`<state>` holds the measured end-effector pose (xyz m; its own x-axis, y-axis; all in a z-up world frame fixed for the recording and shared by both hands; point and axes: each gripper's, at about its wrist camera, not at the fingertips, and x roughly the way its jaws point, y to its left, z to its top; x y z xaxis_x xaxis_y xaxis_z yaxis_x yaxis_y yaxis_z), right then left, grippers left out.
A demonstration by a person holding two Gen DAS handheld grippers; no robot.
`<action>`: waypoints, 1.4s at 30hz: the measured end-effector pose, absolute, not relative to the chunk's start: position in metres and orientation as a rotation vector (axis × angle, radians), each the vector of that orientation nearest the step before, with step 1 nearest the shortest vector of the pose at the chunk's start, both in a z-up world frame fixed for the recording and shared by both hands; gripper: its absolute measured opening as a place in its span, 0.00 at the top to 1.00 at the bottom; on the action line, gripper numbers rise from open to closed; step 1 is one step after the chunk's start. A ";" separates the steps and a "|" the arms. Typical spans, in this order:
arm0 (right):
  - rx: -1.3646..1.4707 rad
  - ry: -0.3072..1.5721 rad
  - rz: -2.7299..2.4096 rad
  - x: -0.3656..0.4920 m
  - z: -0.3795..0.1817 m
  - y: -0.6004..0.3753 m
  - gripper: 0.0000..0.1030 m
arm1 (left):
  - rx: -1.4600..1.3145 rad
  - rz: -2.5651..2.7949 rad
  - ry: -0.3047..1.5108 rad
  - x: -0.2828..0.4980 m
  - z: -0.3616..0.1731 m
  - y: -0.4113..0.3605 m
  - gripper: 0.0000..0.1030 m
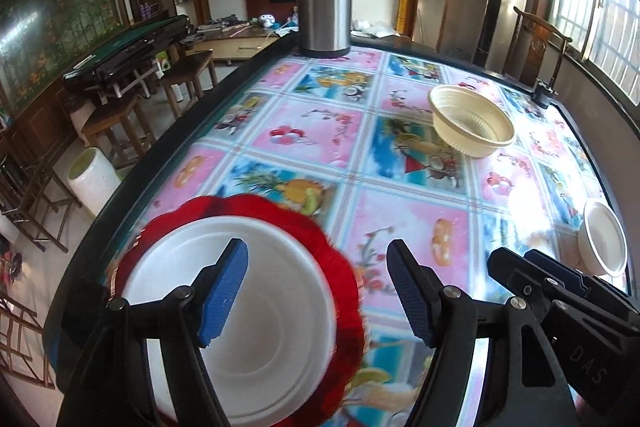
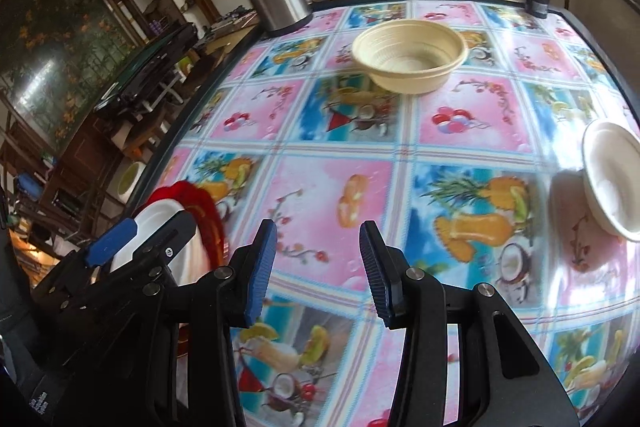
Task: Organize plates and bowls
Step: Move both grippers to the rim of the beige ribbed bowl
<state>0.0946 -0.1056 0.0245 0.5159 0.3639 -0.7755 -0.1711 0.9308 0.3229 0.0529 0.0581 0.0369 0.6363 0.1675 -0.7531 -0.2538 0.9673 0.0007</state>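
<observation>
Two grippers, left (image 1: 318, 291) and right (image 2: 318, 269), both gaping empty; my cream bowl (image 2: 408, 55) is light, so a hard pinch may flip it.

The tall flask (image 1: 323, 3) is shiny brushed metal with a black plastic lid. The table cover (image 2: 332, 187) looks like smooth, glossy plastic. The cream bowl (image 2: 409, 55) is ribbed plastic, a bit dull. The white bowl (image 1: 228, 323) looks smooth and matt. The red plate (image 1: 344, 291) shines.
</observation>
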 end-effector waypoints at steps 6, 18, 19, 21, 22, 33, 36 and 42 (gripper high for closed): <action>0.209 0.959 0.251 0.109 0.025 -0.130 0.58 | -0.079 0.218 0.854 0.075 0.038 0.036 0.30; 0.260 0.977 0.189 0.157 0.013 -0.170 0.58 | -0.052 0.194 0.900 0.132 0.034 0.010 0.30; 0.266 0.980 0.187 0.161 0.012 -0.173 0.58 | -0.062 0.196 0.903 0.138 0.034 0.010 0.30; 0.274 0.981 0.179 0.171 0.013 -0.178 0.58 | -0.086 0.190 0.913 0.149 0.034 0.009 0.30; 0.278 0.979 0.173 0.178 0.014 -0.181 0.58 | -0.101 0.186 0.917 0.155 0.034 0.009 0.30; 0.317 0.982 0.138 0.240 0.013 -0.202 0.58 | -0.114 0.170 0.975 0.222 0.031 -0.007 0.30; 0.354 0.982 0.128 0.257 0.011 -0.211 0.58 | -0.121 0.164 0.980 0.236 0.030 -0.008 0.30; 0.384 0.992 0.114 0.285 0.004 -0.218 0.58 | -0.130 0.156 1.004 0.264 0.021 -0.010 0.30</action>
